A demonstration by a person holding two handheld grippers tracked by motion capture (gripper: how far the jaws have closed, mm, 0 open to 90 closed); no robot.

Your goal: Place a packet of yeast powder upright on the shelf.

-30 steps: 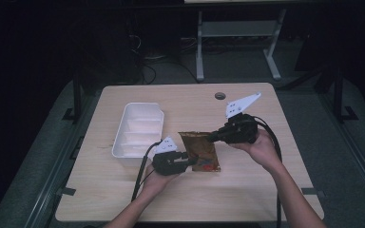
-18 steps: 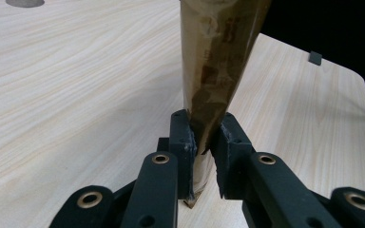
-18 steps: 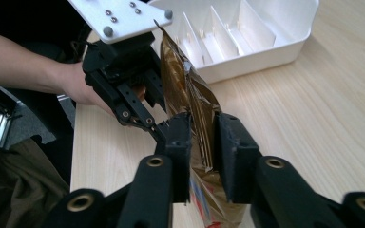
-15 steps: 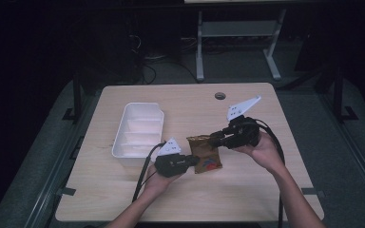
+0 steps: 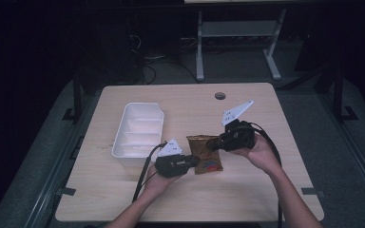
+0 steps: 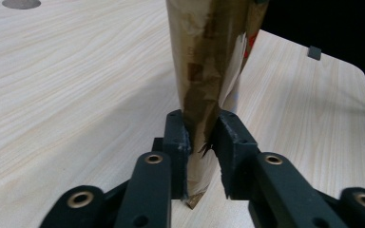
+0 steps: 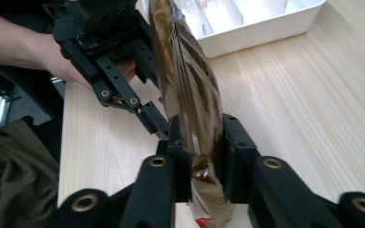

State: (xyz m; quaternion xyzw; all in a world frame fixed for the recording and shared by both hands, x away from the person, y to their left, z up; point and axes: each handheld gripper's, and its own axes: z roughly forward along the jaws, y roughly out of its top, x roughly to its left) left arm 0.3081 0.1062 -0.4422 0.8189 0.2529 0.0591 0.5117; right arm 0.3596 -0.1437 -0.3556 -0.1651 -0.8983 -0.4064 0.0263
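1. Jaws of the left gripper [image 6: 200, 142] were clamped on a thin edge of the bag [image 5: 205, 153], the brown film crumpled between the black pads. In the high view this gripper [image 5: 192, 161] sat at the bag's near-left side.
2. The bag was held up between both grippers, over the tabletop [image 5: 266, 190] and just right of the white tray [image 5: 123, 151]. Whether its lower edge touched the wood could not be told.
3. On the right, the jaws of the right gripper [image 7: 202, 142] were likewise closed on the bag's film, at the opposite side; from the high view it [image 5: 214, 142] gripped near the top right.
4. Risk: each hold took only a narrow strip of slick film. If the hands pulled apart unevenly, one edge would probably slip out and the bag would swing from the other gripper or drop.
5. Risk: a hard pull might tear the film where the left pads had creased it, likely spilling whatever was inside.
6. Risk: the tray lay near the left hand [image 5: 158, 183]; a wide sweep that way could knock it.
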